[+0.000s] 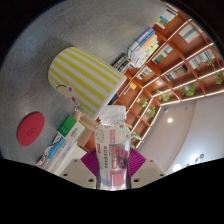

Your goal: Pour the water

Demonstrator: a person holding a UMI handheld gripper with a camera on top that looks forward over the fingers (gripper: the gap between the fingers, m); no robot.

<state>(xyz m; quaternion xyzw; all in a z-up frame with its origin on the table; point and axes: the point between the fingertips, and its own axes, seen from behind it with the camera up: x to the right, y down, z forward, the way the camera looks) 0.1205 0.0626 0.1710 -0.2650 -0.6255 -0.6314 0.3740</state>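
Behind everything, lit wooden shelves (175, 65) stacked with books and boxes fill the far side, running at a steep slant since the whole scene shows tilted. Nearer, a grey table (40, 95) spreads under the objects. On it, beyond the fingers, stands a large cup with yellow and white stripes (88, 80), its open mouth turned toward the shelves side and its body slanted like the rest of the scene. Off to the side of the striped cup, well apart from it, a flat red disc (31, 128) lies on the table. Between the disc and the fingers sits a small box with green and white print (65, 140); what it holds cannot be read. Closest of all, a clear plastic bottle (113, 145) with a pale label stands up between the fingers of the gripper (113, 162), its top reaching just below the striped cup's lower edge. Both magenta pads (91, 162) press against the bottle's sides, so the gripper is closed to the bottle's width and has it clamped.
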